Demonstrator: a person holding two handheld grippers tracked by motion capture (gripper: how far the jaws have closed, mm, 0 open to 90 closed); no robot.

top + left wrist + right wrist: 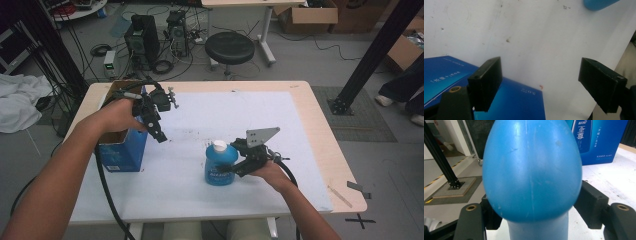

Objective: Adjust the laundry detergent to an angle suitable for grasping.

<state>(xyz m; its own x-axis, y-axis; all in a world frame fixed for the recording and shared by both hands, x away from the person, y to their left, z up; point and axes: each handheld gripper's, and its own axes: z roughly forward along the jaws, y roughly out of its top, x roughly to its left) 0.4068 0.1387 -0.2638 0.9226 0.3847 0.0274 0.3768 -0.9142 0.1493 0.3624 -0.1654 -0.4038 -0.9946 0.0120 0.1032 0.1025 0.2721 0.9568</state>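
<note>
One blue bottle (220, 165), white cap, upright, bulbous body, printed label.

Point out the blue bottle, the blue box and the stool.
blue bottle (219, 169): high view, front of its body, on the label.
blue box (120, 156): high view, its blue front wall.
stool (229, 47): high view, middle of its round black seat.
</note>
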